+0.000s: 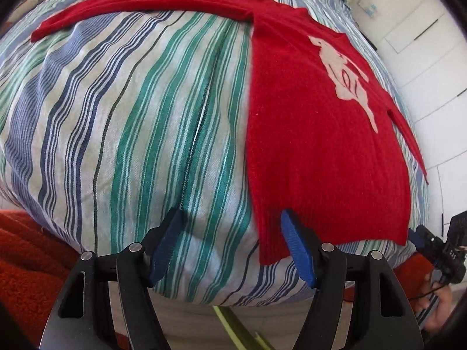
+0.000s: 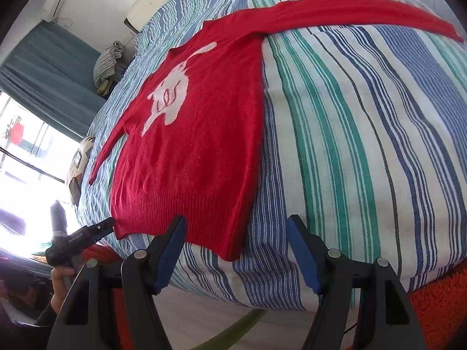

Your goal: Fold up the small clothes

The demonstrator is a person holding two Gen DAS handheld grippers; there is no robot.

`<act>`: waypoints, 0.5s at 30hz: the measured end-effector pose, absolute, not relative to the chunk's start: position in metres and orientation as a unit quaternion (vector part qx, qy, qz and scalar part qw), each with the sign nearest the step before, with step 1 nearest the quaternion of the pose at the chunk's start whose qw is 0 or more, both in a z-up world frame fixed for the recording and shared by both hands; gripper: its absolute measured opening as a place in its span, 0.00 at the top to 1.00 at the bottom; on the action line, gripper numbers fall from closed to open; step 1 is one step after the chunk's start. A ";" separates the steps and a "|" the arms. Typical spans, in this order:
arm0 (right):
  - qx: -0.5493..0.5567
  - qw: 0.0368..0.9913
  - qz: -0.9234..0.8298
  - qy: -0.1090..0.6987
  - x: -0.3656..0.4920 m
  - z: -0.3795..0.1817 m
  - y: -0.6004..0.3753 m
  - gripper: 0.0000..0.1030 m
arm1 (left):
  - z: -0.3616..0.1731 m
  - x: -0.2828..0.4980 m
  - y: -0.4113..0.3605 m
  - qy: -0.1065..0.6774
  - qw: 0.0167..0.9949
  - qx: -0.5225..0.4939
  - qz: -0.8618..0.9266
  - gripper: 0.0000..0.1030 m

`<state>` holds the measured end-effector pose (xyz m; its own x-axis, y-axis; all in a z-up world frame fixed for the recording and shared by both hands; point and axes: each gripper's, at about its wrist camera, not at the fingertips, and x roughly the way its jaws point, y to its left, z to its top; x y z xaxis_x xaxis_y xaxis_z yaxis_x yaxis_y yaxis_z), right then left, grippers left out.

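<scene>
While the red sweater lies spread flat, front side up, on the striped bed, the folding itself looks not yet started: I judge that this is the moment just before the first grasp. One long sleeve stretches out sideways across the bedcover, and the other sleeve lies along the body on the opposite side, so the sleeves probably must be brought in over the body first.

The hem of the sweater reaches the near edge of the bed, close to both tools. The left gripper has its jaws apart and nothing between them; its right blue pad is over the hem corner, but I cannot tell if it touches the cloth. The right gripper also stands with jaws apart and empty, and the other hem corner sits just in front of its left pad.

The next move, in my judgement, calls for each gripper to close on a thin knitted edge without catching the bedcover beneath.
</scene>
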<state>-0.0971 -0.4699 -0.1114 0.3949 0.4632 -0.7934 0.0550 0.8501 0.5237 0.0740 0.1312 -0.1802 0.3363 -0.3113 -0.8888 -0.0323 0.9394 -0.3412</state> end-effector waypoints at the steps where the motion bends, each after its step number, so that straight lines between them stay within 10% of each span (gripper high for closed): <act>1: 0.245 0.798 0.131 0.535 -0.097 -0.112 -0.469 0.32 | -0.181 0.073 0.131 0.570 0.803 -0.152 -0.089 0.33; 4: 0.249 0.797 0.144 0.531 -0.099 -0.109 -0.468 0.32 | -0.179 0.070 0.126 0.574 0.795 -0.159 -0.114 0.48; 12: 0.267 0.778 0.163 0.544 -0.093 -0.121 -0.461 0.34 | -0.181 0.071 0.110 0.578 0.790 -0.147 -0.142 0.48; 15: 0.270 0.769 0.164 0.556 -0.086 -0.133 -0.455 0.59 | -0.188 0.079 0.104 0.581 0.786 -0.153 -0.148 0.79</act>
